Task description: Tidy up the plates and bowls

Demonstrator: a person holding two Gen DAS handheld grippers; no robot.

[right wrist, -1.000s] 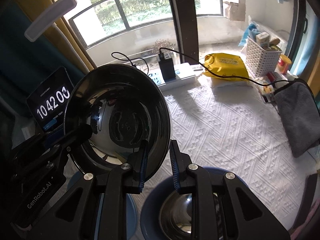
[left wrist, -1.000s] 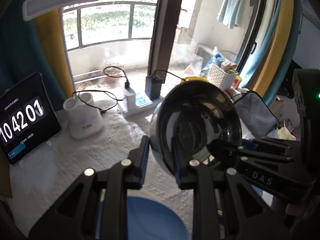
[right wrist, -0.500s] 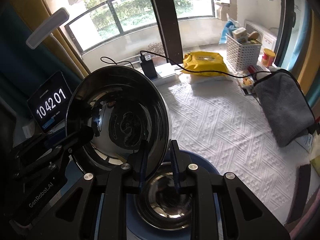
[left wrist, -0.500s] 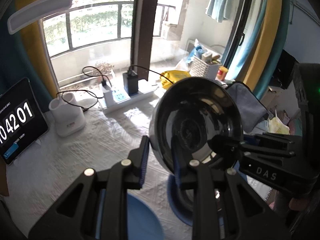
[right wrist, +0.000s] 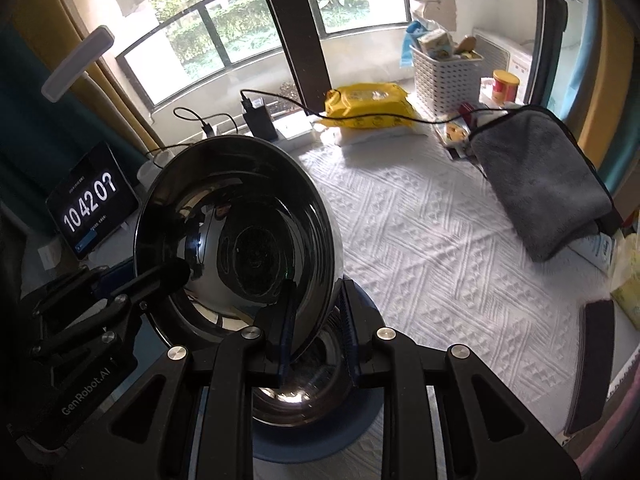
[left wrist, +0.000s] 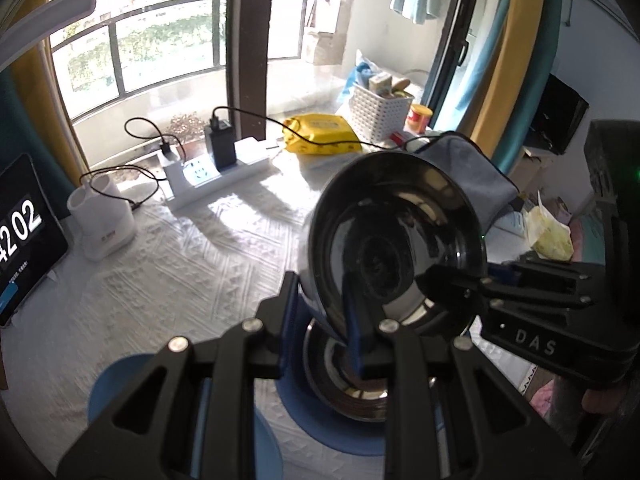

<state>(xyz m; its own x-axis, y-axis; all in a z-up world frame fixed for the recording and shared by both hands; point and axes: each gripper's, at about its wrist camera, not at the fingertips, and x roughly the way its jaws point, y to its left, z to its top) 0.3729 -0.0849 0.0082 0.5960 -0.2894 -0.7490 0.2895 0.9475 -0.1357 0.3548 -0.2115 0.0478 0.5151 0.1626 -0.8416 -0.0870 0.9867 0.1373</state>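
Both grippers share one steel bowl [right wrist: 240, 232], held tilted in the air, its mouth toward the cameras. Left gripper [left wrist: 320, 316] has its fingers narrow, pinched on the bowl's rim from one side; right gripper [right wrist: 316, 316] is the same, fingers narrow and clamped on the rim at the opposite side. Each gripper shows up in the other's view, gripping the far rim.

The held bowl hangs just above a second steel bowl [right wrist: 296, 396], which already sits upright on a dark blue plate [right wrist: 320, 440] on the table [right wrist: 420, 240]. So one bowl looks placed on a plate, and the carried bowl seems about to be nested into it; not yet down, the two bowls are still apart as far as I can tell.

A lighter blue plate [left wrist: 120, 384] lies beside the dark one in the left view, partly hidden by the fingers, with nothing visible on it. Whether it needs stacking under or onto the other plate can't be settled here.

Judged progress: mid-task. Left to do: lower the held bowl into the resting one, release both grips, then probably deal with the lone plate.
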